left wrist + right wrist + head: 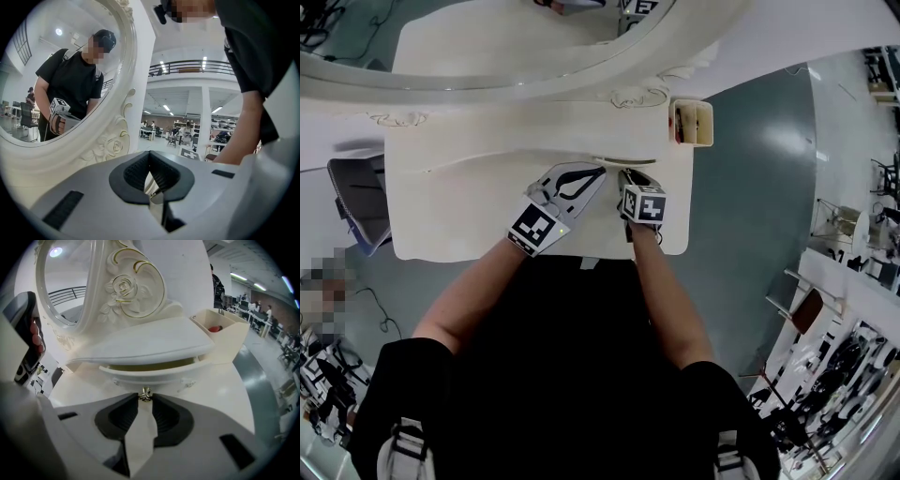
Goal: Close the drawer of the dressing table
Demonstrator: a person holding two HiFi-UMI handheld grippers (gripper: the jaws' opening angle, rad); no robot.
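though the drawer [150, 375] sits nearly home under the curved top of the dressing table [441, 234], a thin gap shows above its front — the last push is left. the right gripper [146, 398] looks pinched on the small metal knob [146, 393], as far as i can tell. the left gripper [150, 157], just beside it, has its ribbed black pads together, empty. everything is glossy cream — carved roses [123, 287] edge the oval mirror [61, 70].

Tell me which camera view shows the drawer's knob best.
The right gripper view: the knob sits sharp between the right claw's tips. In the head view the right claw hides it. The left gripper view faces the mirror instead.
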